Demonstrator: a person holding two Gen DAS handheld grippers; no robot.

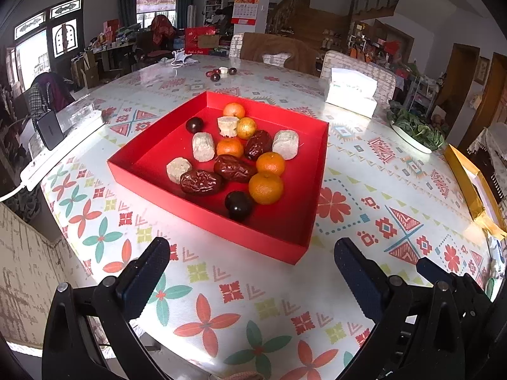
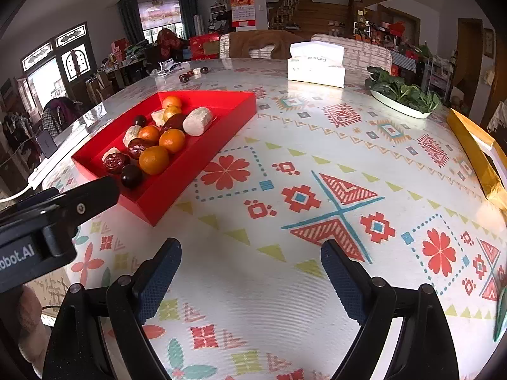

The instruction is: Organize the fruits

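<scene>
Left wrist view: left gripper [image 1: 252, 261] fingers spread, empty, red tray [image 1: 202, 213] of fruits [image 1: 265, 187] at twelve o'clock on the table [image 1: 364, 190]; right gripper [image 2: 250, 264] likewise spread, tray at ten o'clock.

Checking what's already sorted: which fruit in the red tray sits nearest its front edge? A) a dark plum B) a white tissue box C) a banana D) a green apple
A: a dark plum lies closest to the front wall of the red tray, beside an orange.
</scene>
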